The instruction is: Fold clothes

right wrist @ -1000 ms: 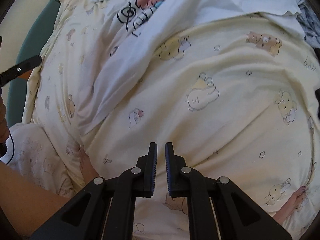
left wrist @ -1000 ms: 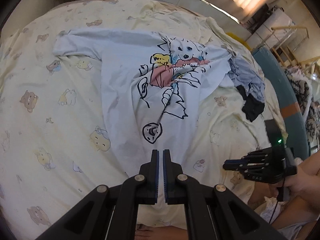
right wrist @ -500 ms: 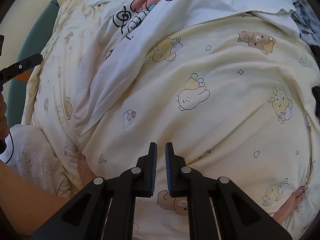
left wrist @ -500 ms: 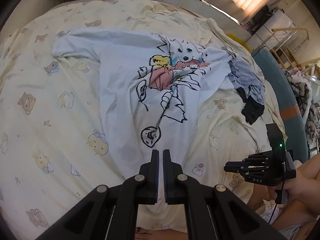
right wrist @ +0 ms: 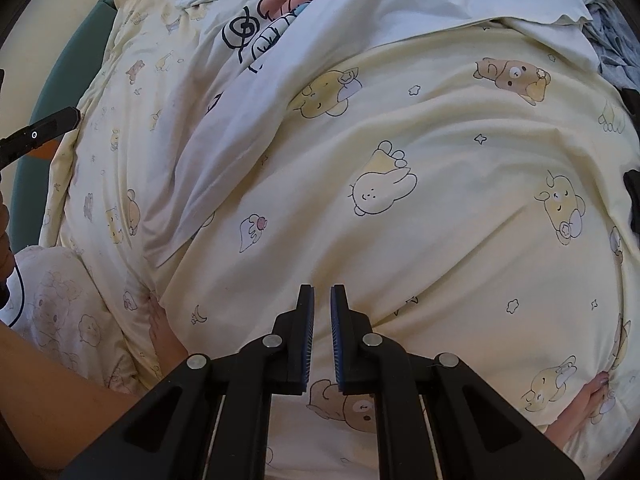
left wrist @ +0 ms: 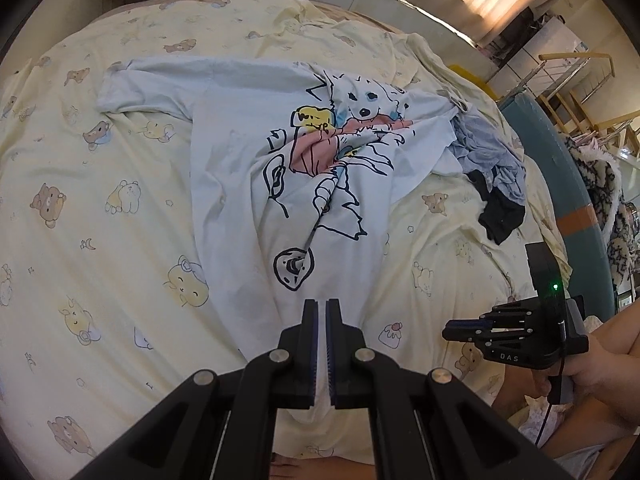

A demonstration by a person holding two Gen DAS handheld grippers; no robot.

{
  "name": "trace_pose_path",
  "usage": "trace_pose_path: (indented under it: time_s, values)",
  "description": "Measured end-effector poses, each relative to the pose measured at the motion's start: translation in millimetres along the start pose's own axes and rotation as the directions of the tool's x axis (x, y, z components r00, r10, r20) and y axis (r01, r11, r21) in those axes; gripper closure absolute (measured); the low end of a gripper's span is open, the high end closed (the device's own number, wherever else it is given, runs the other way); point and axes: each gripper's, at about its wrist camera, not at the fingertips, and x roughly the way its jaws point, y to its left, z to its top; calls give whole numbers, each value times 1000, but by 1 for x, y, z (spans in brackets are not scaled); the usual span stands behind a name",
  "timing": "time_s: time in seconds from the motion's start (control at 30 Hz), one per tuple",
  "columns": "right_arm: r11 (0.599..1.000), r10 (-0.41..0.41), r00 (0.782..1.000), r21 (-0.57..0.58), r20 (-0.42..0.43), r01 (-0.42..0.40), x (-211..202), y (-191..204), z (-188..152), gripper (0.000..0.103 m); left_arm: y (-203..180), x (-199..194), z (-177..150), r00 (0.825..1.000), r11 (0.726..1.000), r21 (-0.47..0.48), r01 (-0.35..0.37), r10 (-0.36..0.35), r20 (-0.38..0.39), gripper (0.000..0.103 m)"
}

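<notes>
My left tongs [left wrist: 322,308] are pressed together, empty, over the near hem of the shirt [left wrist: 248,152], which lies rumpled mid-bed. My right tongs [right wrist: 322,300] are nearly closed, empty, over bare sheet [right wrist: 460,240]. Risks: pinching sheet with hem; right grab missing the shirt; creases folding in.

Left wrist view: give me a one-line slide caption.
Left tongs shut and empty above a crumpled white cartoon-print T-shirt on the yellow bear-print bedsheet, right tongs alongside.
</notes>
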Motion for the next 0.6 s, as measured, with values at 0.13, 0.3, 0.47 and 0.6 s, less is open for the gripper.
trace_pose_path:
  time_s: [0.13, 0.3, 0.47, 0.6]
  values:
    - [1000, -2, 1000, 2, 2, 2, 1, 0, -2, 93, 0, 1, 0, 1000, 1000, 0, 3, -3, 2, 100]
    - [1000, -4, 1000, 5, 3, 4, 3, 2, -1, 93, 0, 4, -1, 1000, 1000, -4, 8, -8, 0, 100]
    - [1000, -6, 1000, 17, 11, 5, 1, -6, 0, 93, 2, 12, -3, 1000, 1000, -17, 11, -11, -3, 100]
    - [995, 5, 997, 99, 78, -12, -12, -26, -2, 93, 6, 20, -2, 1000, 999, -41, 11, -11, -4, 100]
